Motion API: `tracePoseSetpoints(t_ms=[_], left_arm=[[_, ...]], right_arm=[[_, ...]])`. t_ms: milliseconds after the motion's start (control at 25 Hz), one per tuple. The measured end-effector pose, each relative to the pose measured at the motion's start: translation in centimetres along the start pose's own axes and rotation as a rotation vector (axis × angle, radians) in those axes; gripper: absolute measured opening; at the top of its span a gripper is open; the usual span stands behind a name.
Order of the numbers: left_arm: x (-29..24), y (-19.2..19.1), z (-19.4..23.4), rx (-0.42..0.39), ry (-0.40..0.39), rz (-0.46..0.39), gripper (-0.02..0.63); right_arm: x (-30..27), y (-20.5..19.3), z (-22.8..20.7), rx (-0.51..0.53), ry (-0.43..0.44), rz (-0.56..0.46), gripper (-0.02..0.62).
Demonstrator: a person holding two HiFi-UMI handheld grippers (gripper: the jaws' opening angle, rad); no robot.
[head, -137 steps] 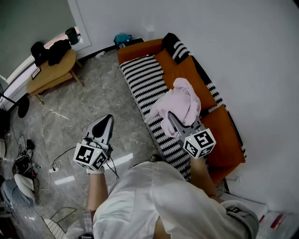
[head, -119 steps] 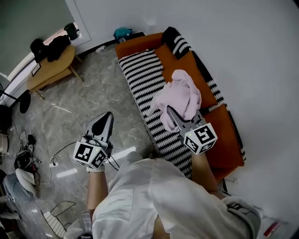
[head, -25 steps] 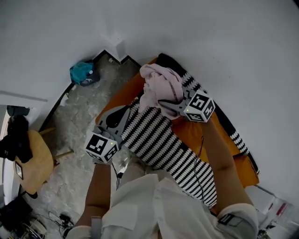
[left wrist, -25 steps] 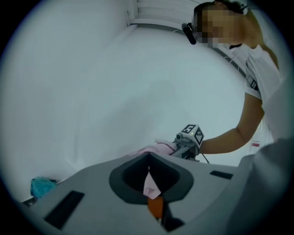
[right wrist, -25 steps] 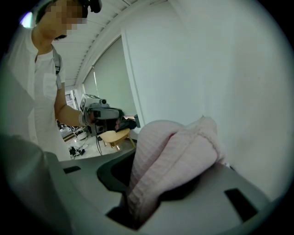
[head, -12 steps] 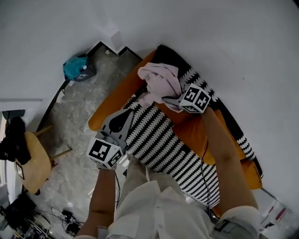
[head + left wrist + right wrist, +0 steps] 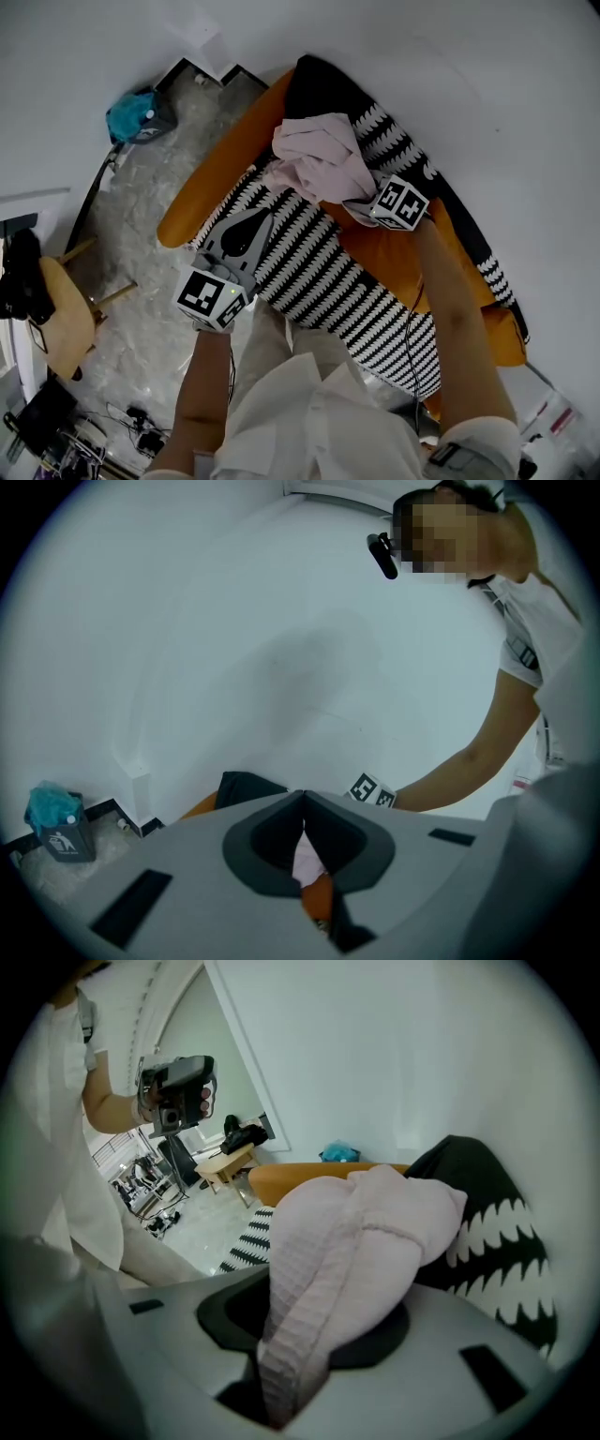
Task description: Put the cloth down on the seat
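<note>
A pale pink cloth [image 7: 319, 159] lies bunched at the far end of the sofa, over the striped seat [image 7: 309, 258] and against the black-and-white cushion [image 7: 380, 127]. My right gripper [image 7: 358, 202] is at the cloth's near edge. Its jaws are opening, with a fold of the cloth [image 7: 356, 1241] still pinched between them in the right gripper view. My left gripper [image 7: 260, 218] hovers over the striped seat, shut and empty, a little short of the cloth. In the left gripper view the left gripper [image 7: 302, 803] points at the pink cloth [image 7: 307, 860].
The sofa has an orange arm [image 7: 202, 192] and an orange backrest [image 7: 394, 258] along the white wall. A teal bag [image 7: 131, 114] stands in the floor corner. A wooden table [image 7: 56, 319] and cables [image 7: 141, 436] are at the left on the marble floor.
The right gripper has lowered the cloth from the air onto the sofa's far end by the cushion. The left gripper has followed over the striped seat, still shut.
</note>
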State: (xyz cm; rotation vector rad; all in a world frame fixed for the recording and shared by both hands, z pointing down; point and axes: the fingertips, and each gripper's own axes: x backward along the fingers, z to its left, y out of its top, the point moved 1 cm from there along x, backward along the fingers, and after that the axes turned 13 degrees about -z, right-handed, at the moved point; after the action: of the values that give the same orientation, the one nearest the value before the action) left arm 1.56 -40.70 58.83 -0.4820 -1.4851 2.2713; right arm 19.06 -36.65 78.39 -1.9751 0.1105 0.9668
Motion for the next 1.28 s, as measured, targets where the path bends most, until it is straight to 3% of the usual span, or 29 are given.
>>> tracePoseSetpoints(t_ms=[320,680,960,1120,1280], left_arm=[[-0.8,-1.4,-1.9,0.017,-0.023,0.005,0.017],[0.4,-1.6,-3.4,0.013,-0.029,0.031,0.017],[1.9,-1.3,-3.6,0.015,-0.006,0.031,0.017],[2.2,-0.4,-3.9,0.009,-0.005,0.022,0.017],[2.6,0.6,-4.1,-0.004,-0.005,0.015,0.017]], right_arm=[[0.7,-4.2,0.5,-0.038,-0.071,0.036,0.177],[1.5,-6.3,0.1,-0.051,-0.148,0.247,0.201],[3.3,-6.2,-0.8,-0.088,-0.204,0.346,0.274],[5.0,-5.5,-0.9,-0.104,-0.252,0.344,0.282],[6.5,-3.2,-1.1,-0.090,-0.316,0.280,0.271]])
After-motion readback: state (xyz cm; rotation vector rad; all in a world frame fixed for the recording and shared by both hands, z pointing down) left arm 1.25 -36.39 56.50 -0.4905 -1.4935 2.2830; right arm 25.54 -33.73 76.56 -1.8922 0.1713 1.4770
